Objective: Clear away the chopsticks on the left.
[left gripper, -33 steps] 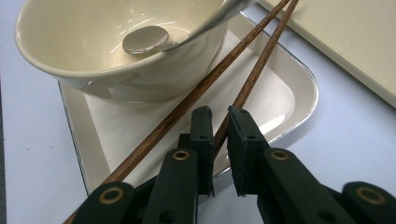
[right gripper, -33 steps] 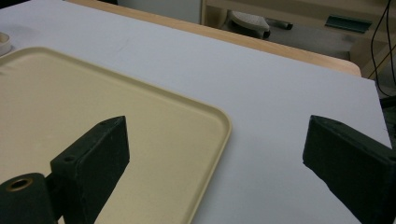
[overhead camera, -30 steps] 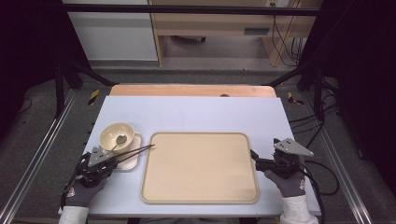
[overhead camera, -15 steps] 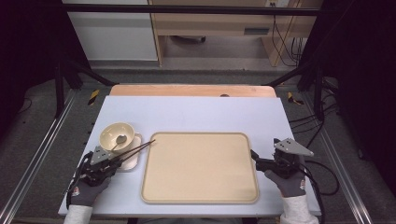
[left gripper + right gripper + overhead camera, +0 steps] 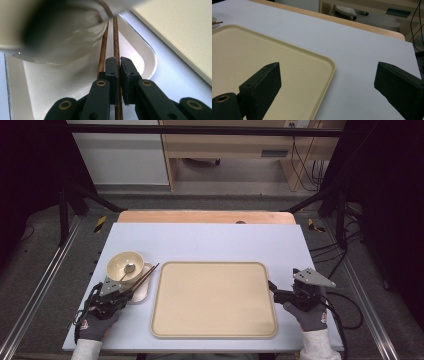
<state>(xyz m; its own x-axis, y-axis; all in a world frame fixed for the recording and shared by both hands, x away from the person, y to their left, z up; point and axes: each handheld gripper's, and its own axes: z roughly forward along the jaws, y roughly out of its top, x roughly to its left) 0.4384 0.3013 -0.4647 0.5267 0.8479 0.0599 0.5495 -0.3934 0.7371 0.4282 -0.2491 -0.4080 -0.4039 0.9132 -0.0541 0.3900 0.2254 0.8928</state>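
Pinching one wooden chopstick (image 5: 116,37) between clenched jaws, left gripper (image 5: 119,65) sitting lower left of the high view, over the white rectangular dish (image 5: 135,42). Second chopstick (image 5: 102,52) lying just beside, not clamped. Cream bowl (image 5: 125,265) with spoon (image 5: 129,268) right behind. Right gripper (image 5: 327,82) gaping wide and holding nothing, hovering at the beige tray (image 5: 262,52) edge, lower right.

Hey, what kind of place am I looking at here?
Probably a lab or test workspace, not a dining room: a white table stands between dark metal frame rails, loose cables hang behind it, and a beige tray and bowl are laid out.
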